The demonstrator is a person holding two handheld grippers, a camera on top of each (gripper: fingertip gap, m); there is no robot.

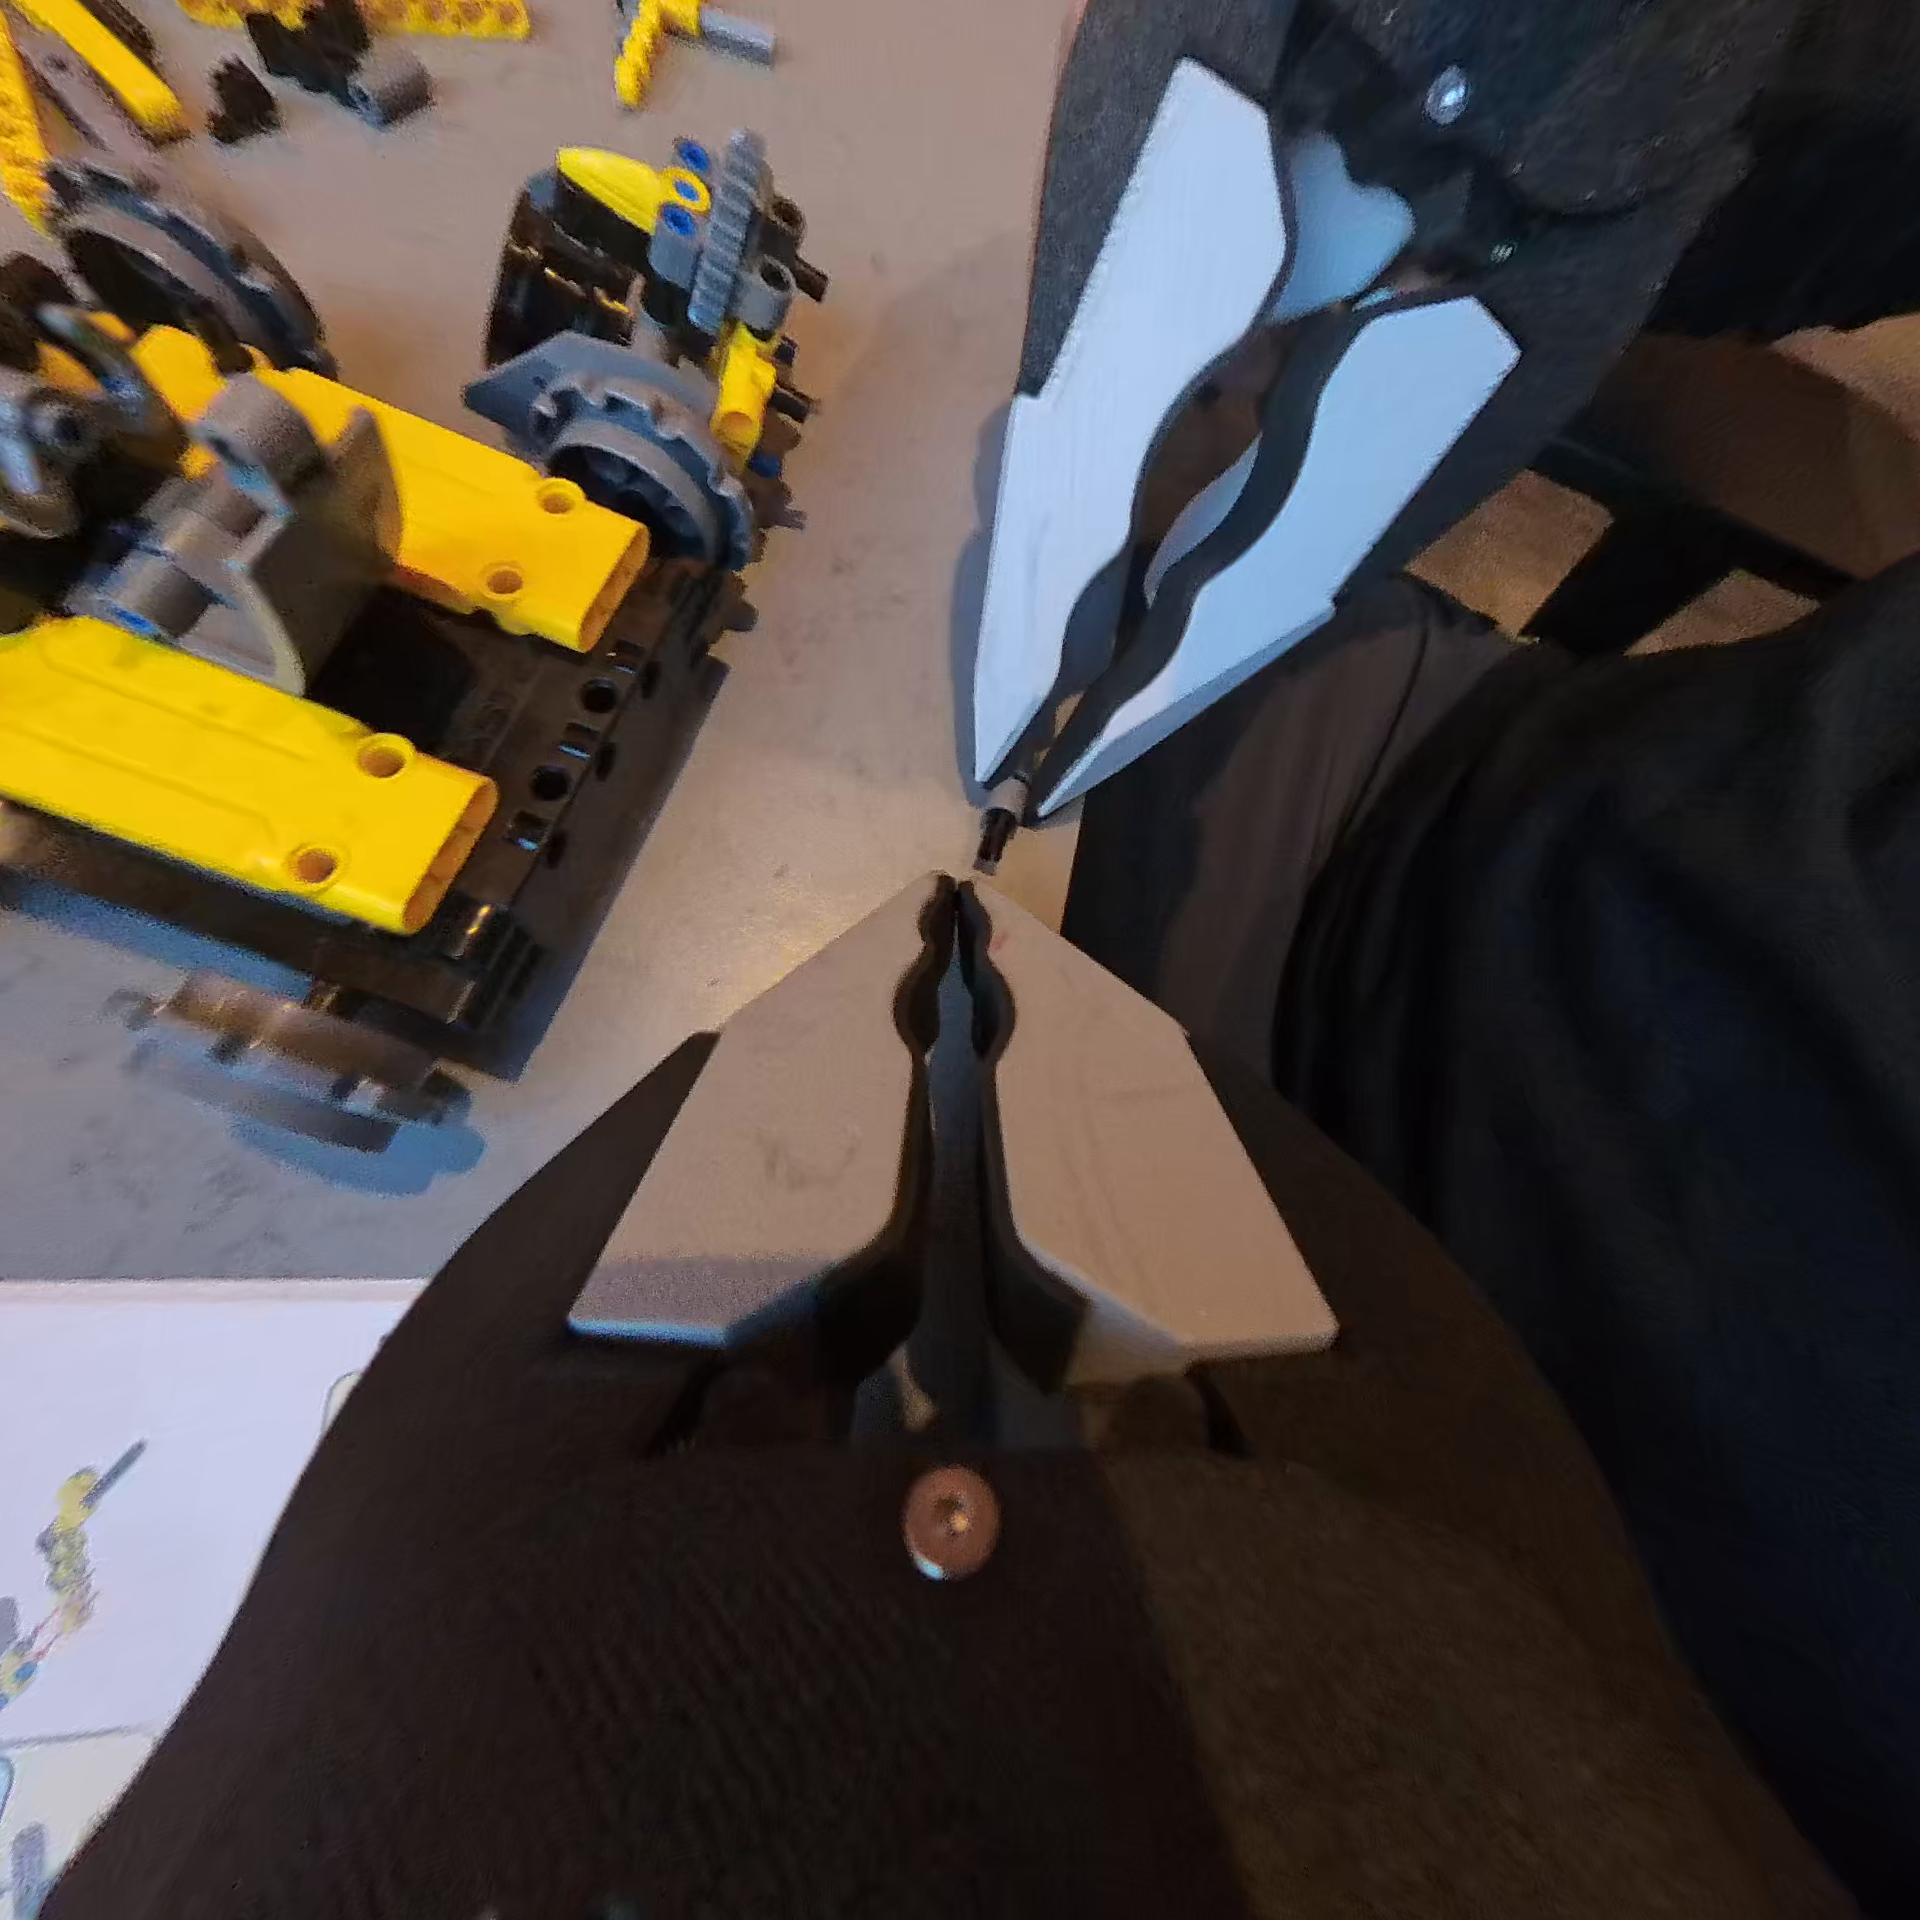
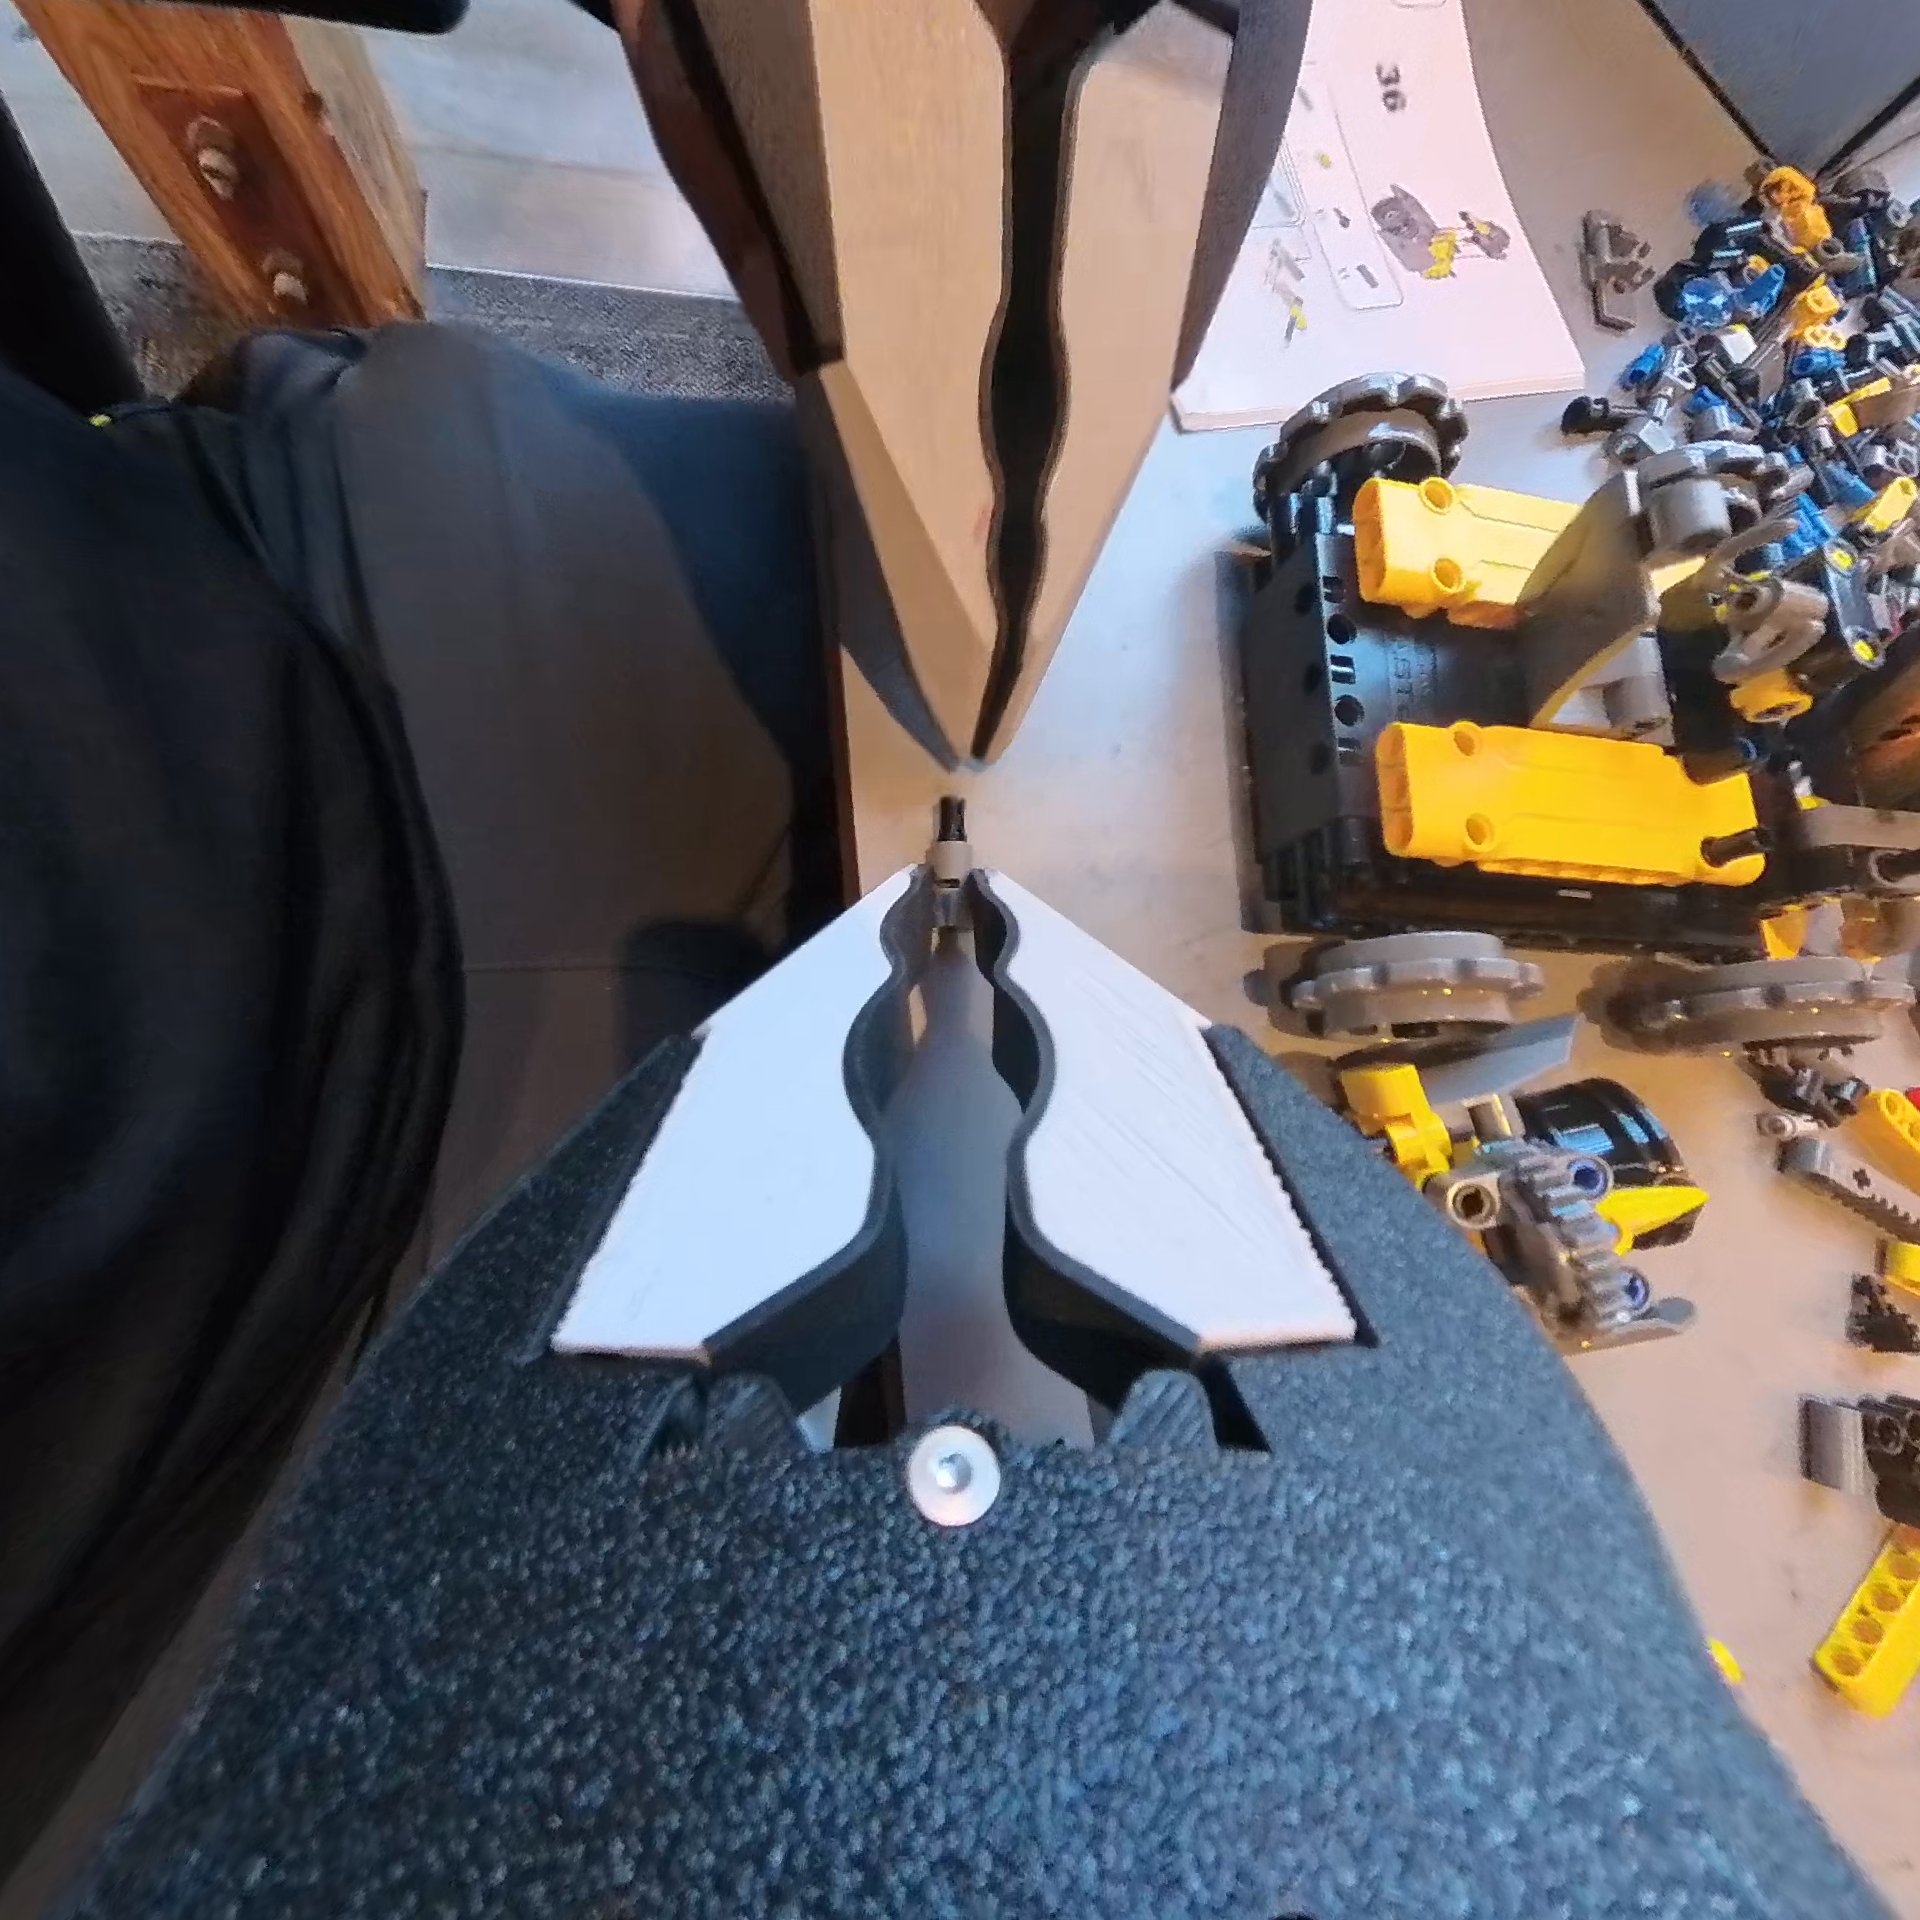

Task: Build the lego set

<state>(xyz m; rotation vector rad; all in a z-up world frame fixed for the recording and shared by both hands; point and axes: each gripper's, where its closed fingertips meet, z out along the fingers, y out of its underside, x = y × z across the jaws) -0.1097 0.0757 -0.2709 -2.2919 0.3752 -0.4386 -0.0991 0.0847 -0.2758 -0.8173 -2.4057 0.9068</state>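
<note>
My right gripper (image 2: 948, 883) is shut on a small grey and black connector pin (image 2: 949, 840), which sticks out past its tips. The pin hangs over the table's edge. My left gripper (image 1: 956, 888) is shut, with nothing visible between its tips, and points at the pin's free end from just short of it. In the left wrist view the right gripper (image 1: 1023, 800) comes in from the upper right with the pin (image 1: 1000, 831). In the right wrist view the left gripper (image 2: 971, 764) comes down from the top.
A yellow and black model vehicle (image 1: 312, 644) (image 2: 1507, 748) stands on the beige table (image 1: 852, 623). A small geared sub-assembly (image 1: 675, 312) (image 2: 1558, 1226) lies near it. There are also an instruction booklet (image 1: 156, 1507) (image 2: 1403, 260), a pile of loose parts (image 2: 1787, 312), and a person's dark clothing (image 2: 312, 831) beyond the table edge. Both grippers' tips are close together, under 4 cm apart.
</note>
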